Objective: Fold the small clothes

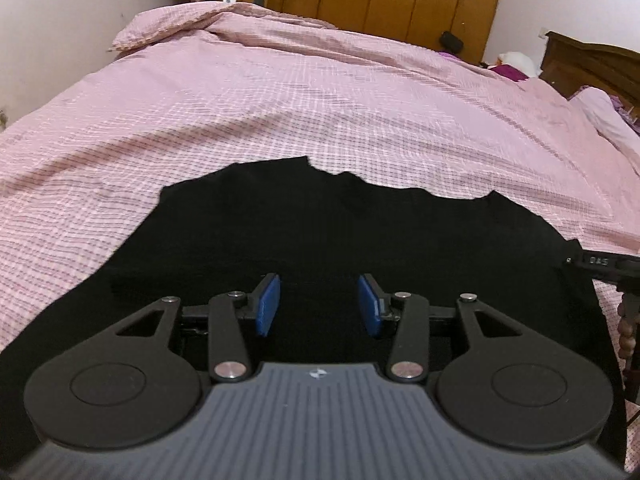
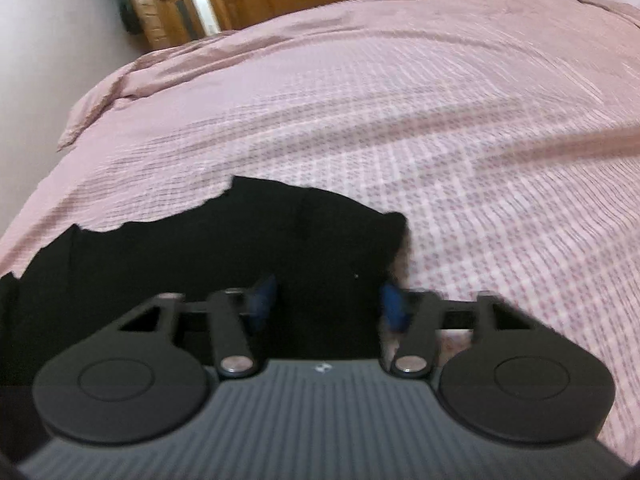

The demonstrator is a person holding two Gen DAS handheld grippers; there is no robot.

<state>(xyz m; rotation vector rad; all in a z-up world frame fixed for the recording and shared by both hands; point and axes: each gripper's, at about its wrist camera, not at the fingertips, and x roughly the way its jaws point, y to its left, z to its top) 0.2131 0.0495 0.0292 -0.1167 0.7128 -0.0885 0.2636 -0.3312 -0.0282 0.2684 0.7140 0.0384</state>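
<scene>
Both grippers [image 1: 319, 305] [image 2: 326, 300] tilted over black garment [image 1: 320, 220].

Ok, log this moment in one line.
left gripper: open over black cloth garment | right gripper: open at garment's edge | pink checked bedspread: underneath

Soft indoor light, fisheye-bent edges, right wrist view motion-blurred, left sharp
</scene>
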